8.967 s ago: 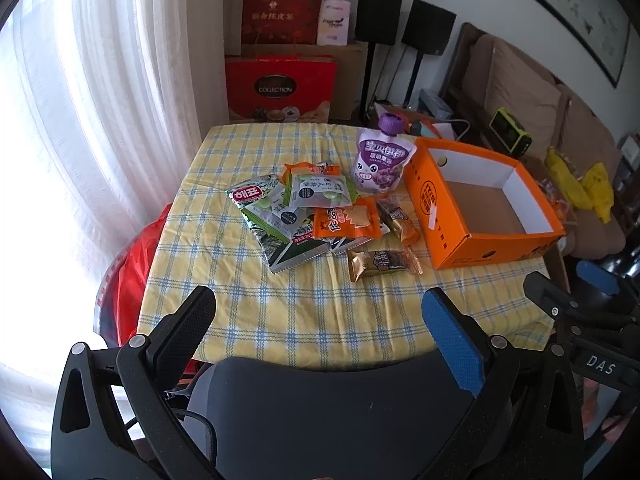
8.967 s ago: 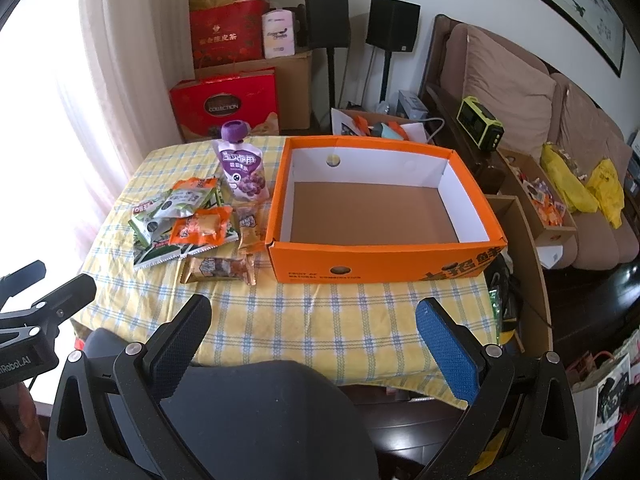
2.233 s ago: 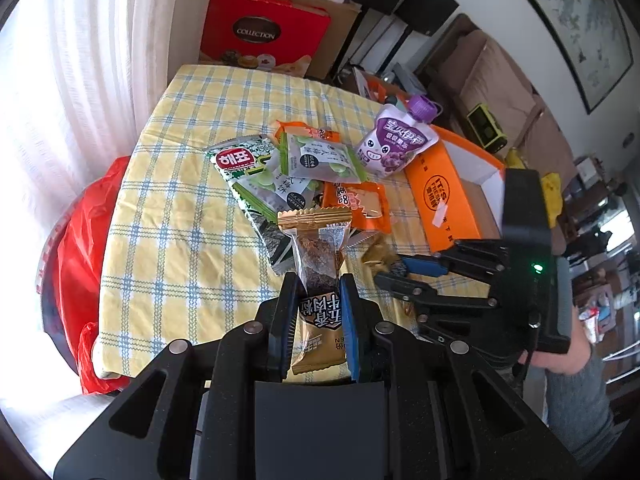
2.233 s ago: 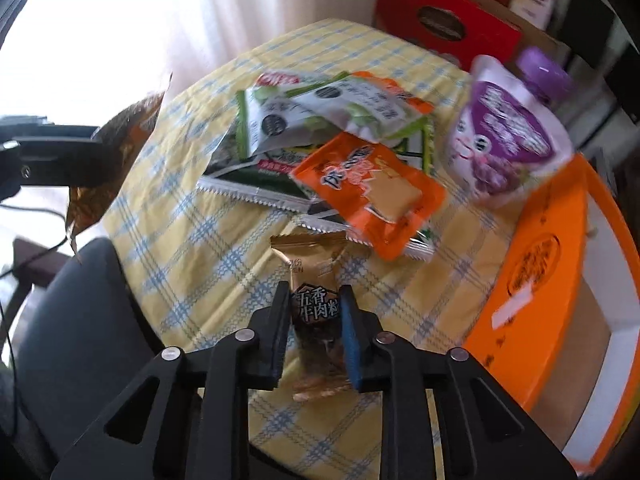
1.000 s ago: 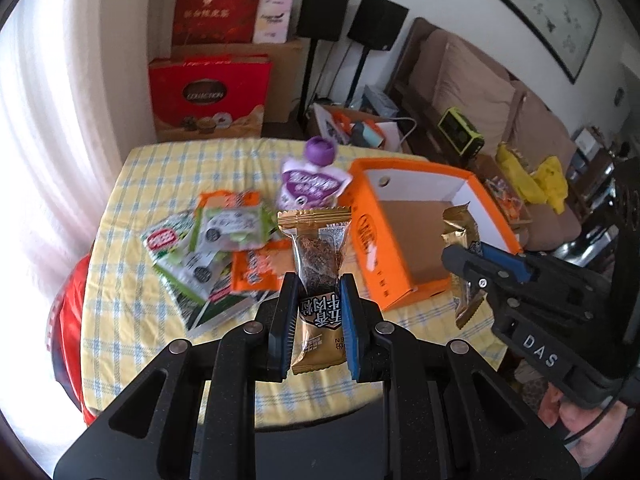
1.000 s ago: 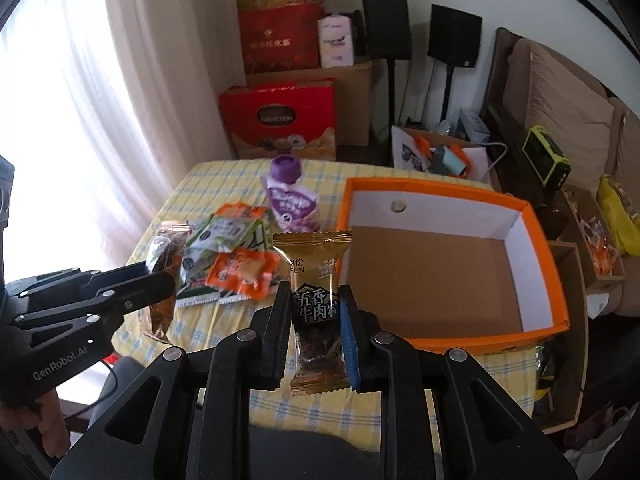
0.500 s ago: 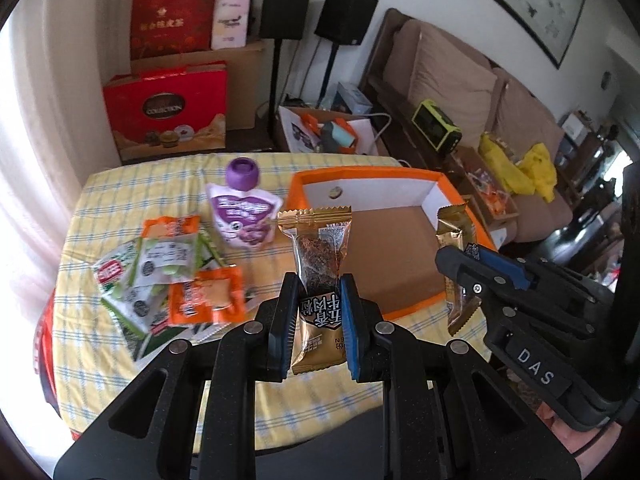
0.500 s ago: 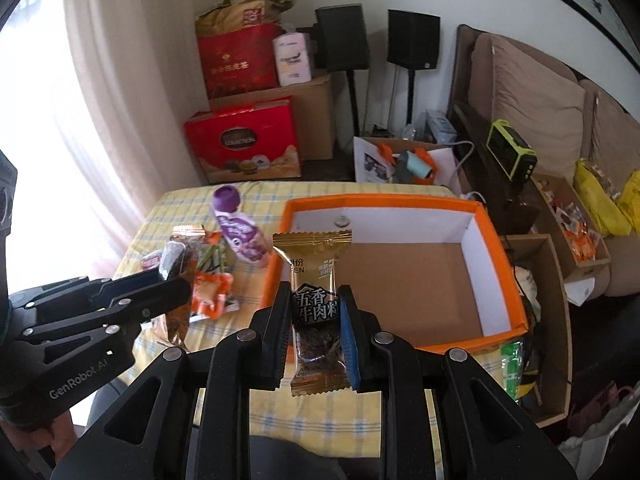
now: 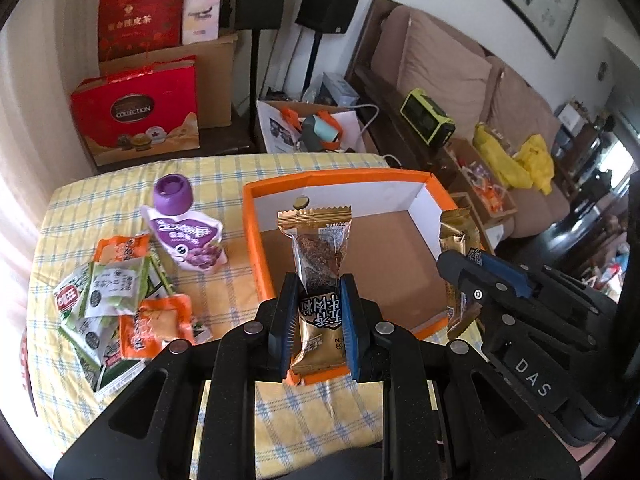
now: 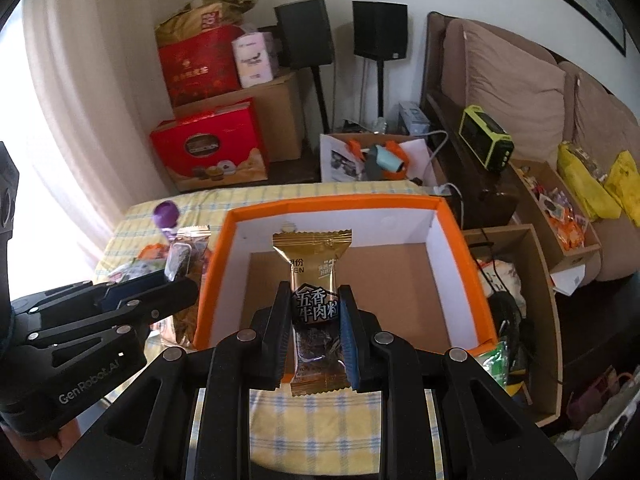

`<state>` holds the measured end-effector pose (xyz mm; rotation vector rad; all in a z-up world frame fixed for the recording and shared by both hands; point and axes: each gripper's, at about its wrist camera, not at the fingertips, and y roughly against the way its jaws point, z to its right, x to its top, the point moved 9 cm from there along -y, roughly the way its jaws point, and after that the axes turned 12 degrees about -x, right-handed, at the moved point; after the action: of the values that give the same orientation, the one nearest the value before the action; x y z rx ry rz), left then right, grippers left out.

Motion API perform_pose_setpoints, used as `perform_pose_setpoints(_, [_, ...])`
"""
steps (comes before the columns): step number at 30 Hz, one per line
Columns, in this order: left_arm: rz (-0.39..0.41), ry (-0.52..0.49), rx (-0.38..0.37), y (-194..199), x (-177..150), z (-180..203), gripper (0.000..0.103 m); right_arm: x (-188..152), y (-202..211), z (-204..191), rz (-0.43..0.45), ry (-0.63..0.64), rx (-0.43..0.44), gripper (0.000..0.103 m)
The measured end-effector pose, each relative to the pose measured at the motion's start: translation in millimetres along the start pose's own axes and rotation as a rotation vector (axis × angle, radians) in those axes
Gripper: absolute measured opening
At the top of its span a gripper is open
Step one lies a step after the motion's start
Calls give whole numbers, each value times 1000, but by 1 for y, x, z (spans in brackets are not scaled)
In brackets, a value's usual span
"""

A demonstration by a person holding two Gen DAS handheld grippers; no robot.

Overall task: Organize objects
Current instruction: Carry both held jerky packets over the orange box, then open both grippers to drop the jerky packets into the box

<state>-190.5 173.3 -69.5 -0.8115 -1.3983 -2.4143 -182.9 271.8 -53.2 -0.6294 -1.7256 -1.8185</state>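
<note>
My left gripper (image 9: 316, 312) is shut on a gold beef snack packet (image 9: 318, 264) and holds it above the near wall of the orange box (image 9: 250, 240). My right gripper (image 10: 313, 328) is shut on a second gold beef snack packet (image 10: 314, 280), held over the near edge of the same box (image 10: 212, 264). The box's brown floor is bare. The right gripper also shows in the left wrist view (image 9: 472, 276), with its packet (image 9: 458, 240). The left gripper shows in the right wrist view (image 10: 160, 284) at the box's left side.
A purple drink pouch (image 9: 184, 236) and a pile of green and orange snack packets (image 9: 120, 296) lie on the yellow checked tablecloth (image 9: 224, 176) left of the box. A cardboard crate (image 10: 532, 320) stands right of the table. Red gift boxes, speakers and a sofa stand behind.
Both grippers picked up a gold packet from the table and carried it right, toward the orange box. In the last half second both moved closer over the box.
</note>
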Motion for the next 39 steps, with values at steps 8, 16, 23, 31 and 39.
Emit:
perform_pose_setpoints(8, [-45,-6,5,-35,0,3,19,2,-25,17,-31,-4,-22,22])
perform_pose_setpoints(16, [-86,11,7,-60,-8,-3,19,-6,-57,15,-92,-9,-23,22])
perform_pose_setpoints(23, [-122,10,18,-75,-18,-4,19,-20,-84,11,-154,-18,-18,22])
perform_pose_setpoints(31, [-125,9,47,-82,-20,-7,22,-27,-94,14,-178,-15,-30,25])
perform_pose_setpoints(39, [-90,25,28,-67,-13,-8,35,-20,-82,23,-146,-47,-35,34])
